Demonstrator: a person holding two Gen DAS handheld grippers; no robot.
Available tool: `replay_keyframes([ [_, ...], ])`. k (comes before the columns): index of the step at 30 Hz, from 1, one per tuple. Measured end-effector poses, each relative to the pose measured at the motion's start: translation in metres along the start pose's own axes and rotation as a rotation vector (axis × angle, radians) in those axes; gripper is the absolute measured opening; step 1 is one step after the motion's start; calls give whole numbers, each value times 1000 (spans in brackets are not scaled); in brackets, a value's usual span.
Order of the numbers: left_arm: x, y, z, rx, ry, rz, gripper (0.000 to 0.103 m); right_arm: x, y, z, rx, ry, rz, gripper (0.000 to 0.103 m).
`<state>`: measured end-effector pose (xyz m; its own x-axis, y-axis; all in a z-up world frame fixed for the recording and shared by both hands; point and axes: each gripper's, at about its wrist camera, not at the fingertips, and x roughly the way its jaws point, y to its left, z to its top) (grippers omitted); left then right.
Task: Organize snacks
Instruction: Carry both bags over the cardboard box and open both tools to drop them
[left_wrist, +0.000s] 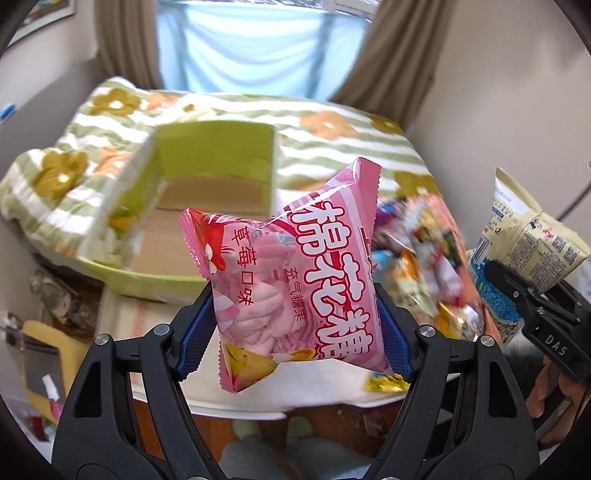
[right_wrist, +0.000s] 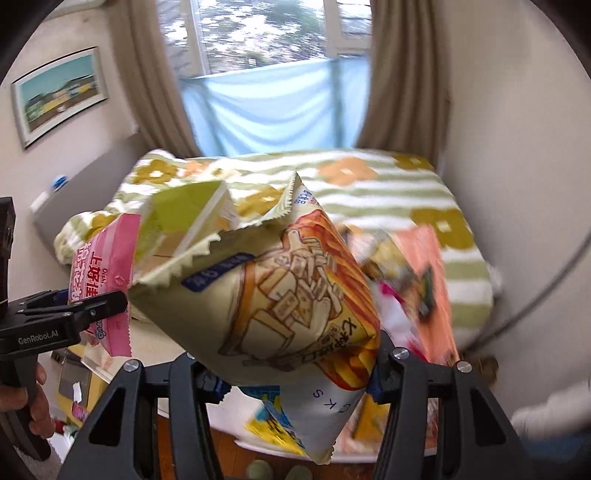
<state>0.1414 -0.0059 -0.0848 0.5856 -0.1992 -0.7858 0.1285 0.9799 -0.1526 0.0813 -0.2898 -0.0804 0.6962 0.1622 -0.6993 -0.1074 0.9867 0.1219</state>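
My left gripper (left_wrist: 295, 325) is shut on a pink marshmallow bag (left_wrist: 291, 280) and holds it in the air above the table. It also shows in the right wrist view (right_wrist: 103, 273). My right gripper (right_wrist: 288, 373) is shut on a cream and orange snack bag (right_wrist: 280, 295), also lifted; that bag shows at the right of the left wrist view (left_wrist: 524, 251). A green open box (left_wrist: 207, 192) with a cardboard floor stands behind the pink bag. A blurred pile of mixed snack packets (left_wrist: 424, 258) lies on the table to the right.
A white table (left_wrist: 295, 398) holds the box and the snacks. A bed with a green-striped flowered blanket (left_wrist: 332, 133) lies behind it. Curtains and a window stand at the back. Clutter lies on the floor at left (left_wrist: 40, 354).
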Motion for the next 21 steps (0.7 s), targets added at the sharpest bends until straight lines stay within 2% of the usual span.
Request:
replay_keyframes([
  [5, -4, 45, 29, -37, -29, 56, 76, 29, 49, 38, -68, -11, 103, 50],
  [10, 14, 98, 59, -43, -11, 89, 76, 67, 101, 63, -116, 9, 153, 50],
  [16, 55, 143, 86, 16, 36, 132, 76, 119, 154, 84, -113, 80, 192, 50],
  [21, 97, 159, 101, 108, 109, 138, 76, 157, 177, 92, -88, 155, 189, 50],
])
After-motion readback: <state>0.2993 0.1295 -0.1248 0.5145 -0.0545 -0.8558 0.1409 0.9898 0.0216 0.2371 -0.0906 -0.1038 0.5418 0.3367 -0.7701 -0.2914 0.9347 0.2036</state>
